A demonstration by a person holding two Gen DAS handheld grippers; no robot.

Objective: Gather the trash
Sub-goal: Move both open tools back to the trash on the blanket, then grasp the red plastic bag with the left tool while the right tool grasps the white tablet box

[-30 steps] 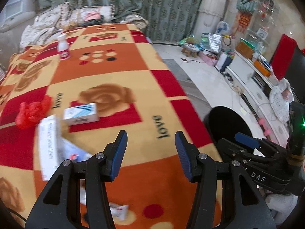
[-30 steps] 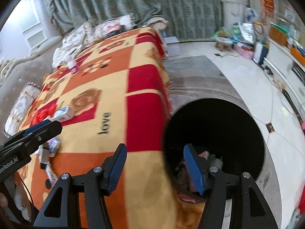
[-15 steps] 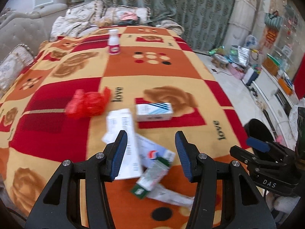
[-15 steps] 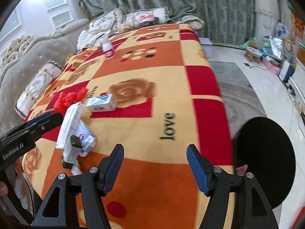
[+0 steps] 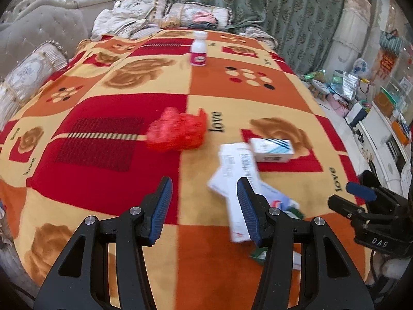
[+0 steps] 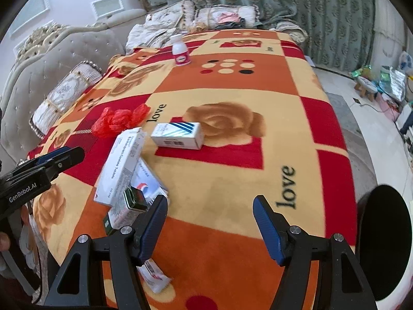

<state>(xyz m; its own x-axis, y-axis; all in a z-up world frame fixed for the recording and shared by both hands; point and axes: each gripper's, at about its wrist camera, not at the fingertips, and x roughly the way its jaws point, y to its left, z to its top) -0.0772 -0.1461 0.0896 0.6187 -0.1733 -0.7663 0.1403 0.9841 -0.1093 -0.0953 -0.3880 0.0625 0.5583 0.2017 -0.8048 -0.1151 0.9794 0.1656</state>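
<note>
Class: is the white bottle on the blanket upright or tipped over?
Upright: the bottle stands on its base on the blanket, cap on top.

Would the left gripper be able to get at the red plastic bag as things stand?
Probably yes. The left gripper has open, empty fingers, and the red plastic bag lies alone on the blanket just ahead, with nothing between them; the boxes sit off to the right.

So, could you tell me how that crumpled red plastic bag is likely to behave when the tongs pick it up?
The red plastic bag looks thin and crumpled, so it is probably very light and floppy, sagging from whichever fold gets pinched. It lies loose on the blanket, so a push would likely slide or crush it, not roll it.
</note>
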